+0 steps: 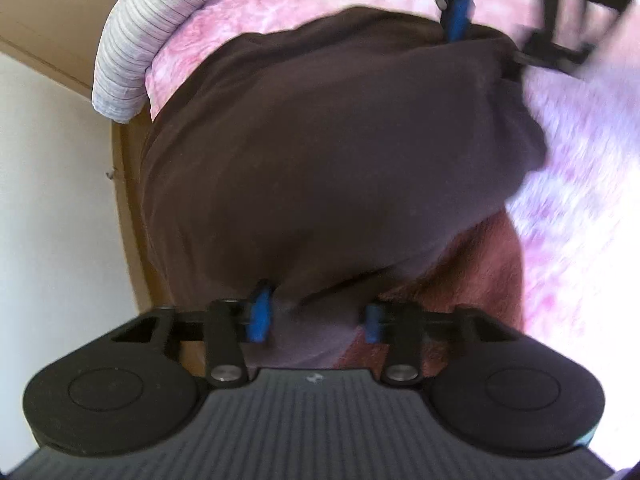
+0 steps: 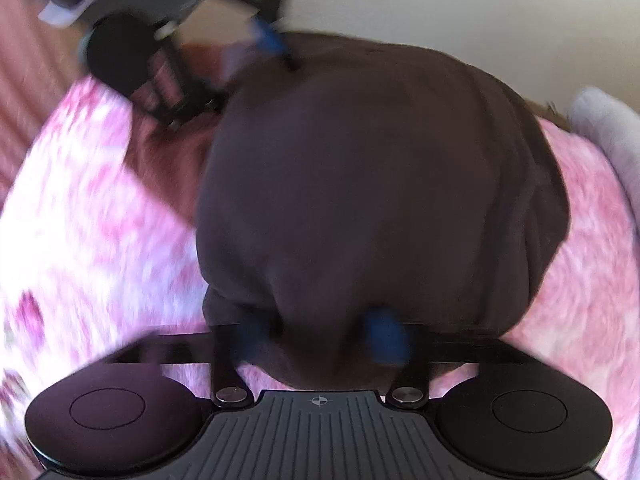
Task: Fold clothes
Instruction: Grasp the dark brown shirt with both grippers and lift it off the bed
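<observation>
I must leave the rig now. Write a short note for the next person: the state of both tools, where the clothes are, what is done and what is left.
Left tool: fingers apart, with an edge of the brown garment between them; whether it grips, I cannot tell.
Right tool: same, brown cloth bunched between its blue pads; the picture is blurred by motion.
The garment lies spread on the pink blanket, one tool at each end. A reddish cloth lies partly under it. A striped grey cloth is at the blanket's far edge.
Done: both ends taken up. Left: no finished fold shows; make the fold and smooth it.
</observation>
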Available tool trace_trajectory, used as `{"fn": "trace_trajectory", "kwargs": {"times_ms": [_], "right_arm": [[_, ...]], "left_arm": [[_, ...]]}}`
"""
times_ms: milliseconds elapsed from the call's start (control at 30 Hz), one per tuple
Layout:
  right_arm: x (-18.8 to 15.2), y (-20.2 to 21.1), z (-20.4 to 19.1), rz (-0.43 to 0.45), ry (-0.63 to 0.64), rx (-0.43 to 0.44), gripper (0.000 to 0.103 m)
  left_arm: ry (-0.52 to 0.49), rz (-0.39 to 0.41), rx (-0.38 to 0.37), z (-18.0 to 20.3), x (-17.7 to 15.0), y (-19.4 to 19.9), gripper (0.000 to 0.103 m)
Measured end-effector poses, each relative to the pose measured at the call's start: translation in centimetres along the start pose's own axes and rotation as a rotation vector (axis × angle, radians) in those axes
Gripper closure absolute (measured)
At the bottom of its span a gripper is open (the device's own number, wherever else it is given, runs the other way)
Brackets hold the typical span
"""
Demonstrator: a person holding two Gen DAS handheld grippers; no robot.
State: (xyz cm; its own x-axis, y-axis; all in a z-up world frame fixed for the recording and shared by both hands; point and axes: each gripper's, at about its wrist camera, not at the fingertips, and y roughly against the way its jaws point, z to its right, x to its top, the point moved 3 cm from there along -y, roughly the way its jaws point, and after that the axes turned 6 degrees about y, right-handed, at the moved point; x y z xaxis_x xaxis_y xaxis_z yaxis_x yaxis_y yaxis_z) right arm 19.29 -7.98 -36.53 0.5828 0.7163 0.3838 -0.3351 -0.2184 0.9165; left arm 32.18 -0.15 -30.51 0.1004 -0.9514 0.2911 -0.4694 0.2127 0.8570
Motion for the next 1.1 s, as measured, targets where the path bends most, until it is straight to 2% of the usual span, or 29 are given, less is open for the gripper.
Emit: {"fn": "trace_trajectory", "kwargs": {"times_ms": [33, 133, 233, 433, 600, 767, 933, 1000, 1100], "right_arm": [[0.1, 1.0, 0.6, 0.023, -0.014, 0.003, 0.087], [0.1, 6.0, 2.3, 0.131, -0.042, -0.013, 0.09], [-1.4, 12.4, 3.9, 0.222, -0.088, -0.09, 0.091], [-8.7, 24.5, 3.3, 0.306, -0.2, -0.194, 0.092], [-20.0, 33.4, -1.3, 0.285, -0.361, -0.269, 0.092], [-34.8, 42.4, -7.9, 0.245, -0.541, -0.351, 0.092], [-49.8, 52.6, -14.1, 0.136, -0.698, -0.482, 0.092], [-54.1, 57.1, -16.3, 0.065, -0.723, -0.576, 0.092], [-57.7, 64.7, -18.3, -0.009, -0.728, -0.728, 0.091]], "left_arm": [[0.019, 0.014, 0.018, -0.4, 0.2, 0.8, 0.084], [0.074, 0.07, 0.07, -1.6, 0.9, 3.9, 0.088], [0.112, 0.156, 0.098, -2.1, 2.3, 8.6, 0.089], [0.089, 0.285, -0.018, 8.9, 7.8, 17.0, 0.09], [0.064, 0.389, -0.126, 18.9, 12.6, 24.1, 0.09], [0.02, 0.43, -0.329, 33.5, 19.2, 29.7, 0.09], [-0.027, 0.49, -0.607, 48.3, 26.7, 34.4, 0.091], [-0.067, 0.533, -0.718, 53.3, 29.8, 36.9, 0.091], [-0.101, 0.625, -0.875, 58.5, 34.5, 41.4, 0.091]]}}
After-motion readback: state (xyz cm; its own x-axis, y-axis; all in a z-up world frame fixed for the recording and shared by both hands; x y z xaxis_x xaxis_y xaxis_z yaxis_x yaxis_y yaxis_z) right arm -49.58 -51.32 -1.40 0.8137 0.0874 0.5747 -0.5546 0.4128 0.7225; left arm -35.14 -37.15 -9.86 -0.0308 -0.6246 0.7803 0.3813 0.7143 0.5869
